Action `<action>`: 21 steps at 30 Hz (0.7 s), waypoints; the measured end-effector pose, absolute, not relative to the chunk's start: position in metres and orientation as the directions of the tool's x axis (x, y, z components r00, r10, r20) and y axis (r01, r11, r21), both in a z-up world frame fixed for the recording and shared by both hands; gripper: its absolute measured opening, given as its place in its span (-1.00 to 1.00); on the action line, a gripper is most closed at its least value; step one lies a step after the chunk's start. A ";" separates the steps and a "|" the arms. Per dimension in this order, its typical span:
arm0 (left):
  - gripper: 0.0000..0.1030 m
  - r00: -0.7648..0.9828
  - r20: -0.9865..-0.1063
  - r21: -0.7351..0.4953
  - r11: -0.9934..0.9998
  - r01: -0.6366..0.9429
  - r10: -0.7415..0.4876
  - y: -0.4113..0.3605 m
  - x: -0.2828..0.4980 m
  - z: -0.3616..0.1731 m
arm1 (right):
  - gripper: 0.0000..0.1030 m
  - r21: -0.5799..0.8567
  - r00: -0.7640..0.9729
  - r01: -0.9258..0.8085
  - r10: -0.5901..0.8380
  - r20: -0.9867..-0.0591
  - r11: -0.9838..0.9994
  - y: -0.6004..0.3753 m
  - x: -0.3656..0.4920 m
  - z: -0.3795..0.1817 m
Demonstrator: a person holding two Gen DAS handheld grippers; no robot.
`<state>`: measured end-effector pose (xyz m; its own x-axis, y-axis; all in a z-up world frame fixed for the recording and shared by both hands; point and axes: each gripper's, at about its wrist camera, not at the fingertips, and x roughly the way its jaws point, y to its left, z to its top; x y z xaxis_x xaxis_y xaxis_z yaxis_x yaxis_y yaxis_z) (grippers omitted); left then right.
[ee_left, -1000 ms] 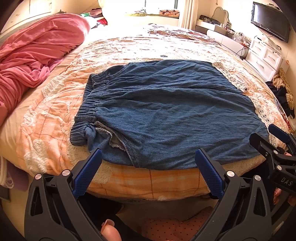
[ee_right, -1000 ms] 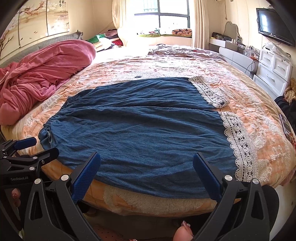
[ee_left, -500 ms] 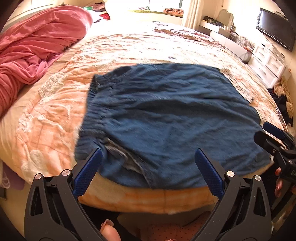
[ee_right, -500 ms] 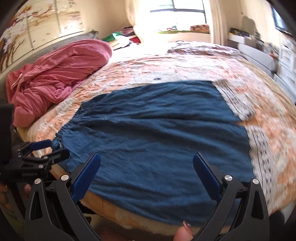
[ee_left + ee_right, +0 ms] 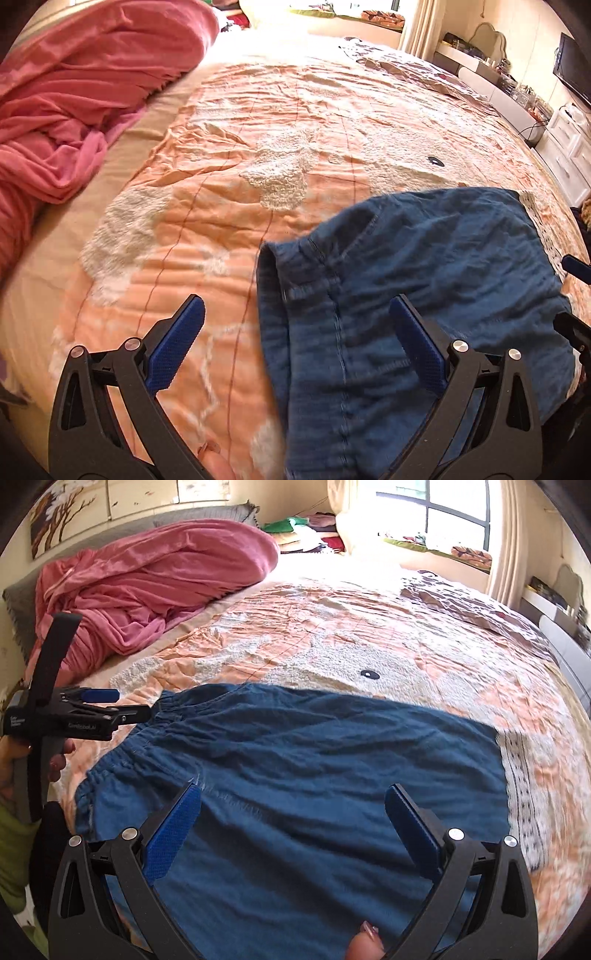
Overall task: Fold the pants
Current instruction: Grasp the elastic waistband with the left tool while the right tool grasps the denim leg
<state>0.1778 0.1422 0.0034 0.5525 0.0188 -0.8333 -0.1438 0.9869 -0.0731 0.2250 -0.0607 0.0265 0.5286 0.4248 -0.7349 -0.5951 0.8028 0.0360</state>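
Note:
Blue denim pants (image 5: 314, 775) lie folded flat on the orange quilted bedspread (image 5: 369, 627), elastic waistband to the left and lace hem to the right. My left gripper (image 5: 295, 343) is open and hovers over the waistband end of the pants (image 5: 424, 277), its left finger over bare quilt (image 5: 221, 166) and its right finger over denim. My right gripper (image 5: 291, 827) is open above the middle of the pants near the front edge. The left gripper (image 5: 110, 705) also shows at the left of the right wrist view, beside the waistband, held by a hand.
A crumpled pink blanket (image 5: 74, 92) fills the left side of the bed. White drawers (image 5: 565, 147) and a wall TV (image 5: 572, 74) stand to the right. A window (image 5: 454, 509) and piled clothes (image 5: 306, 528) lie beyond the bed's far end.
Both grippers have moved forward and left over the bed, closer to the pants. The left wrist view now centres on the waistband and bare quilt. Both stay open.

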 end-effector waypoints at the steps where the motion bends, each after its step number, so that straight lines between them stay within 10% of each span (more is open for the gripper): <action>1: 0.74 0.545 -0.838 -0.079 0.988 -0.135 0.007 0.146 0.187 -0.002 | 0.92 0.023 0.524 -0.608 0.422 -0.740 0.794 -0.054 0.235 0.025; 8: 0.24 0.537 -0.842 -0.100 0.993 -0.061 -0.052 0.154 0.217 -0.034 | 0.92 0.001 0.473 -0.652 0.408 -0.780 0.758 -0.029 0.285 0.002; 13: -0.48 0.563 -0.813 -0.191 0.981 -0.017 -0.148 0.160 0.224 -0.039 | 0.92 -0.006 0.435 -0.687 0.404 -0.805 0.727 -0.013 0.317 -0.008; 21: -0.73 0.622 -0.750 -0.269 0.963 0.020 -0.223 0.167 0.215 -0.027 | 0.92 -0.059 0.391 -0.751 0.371 -0.842 0.657 0.014 0.364 -0.018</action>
<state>0.2151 0.1672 -0.0268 0.6223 -0.2226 -0.7505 0.0199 0.9629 -0.2690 0.3640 0.0135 -0.0185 0.3912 0.3712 -0.8421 -0.7514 0.6572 -0.0593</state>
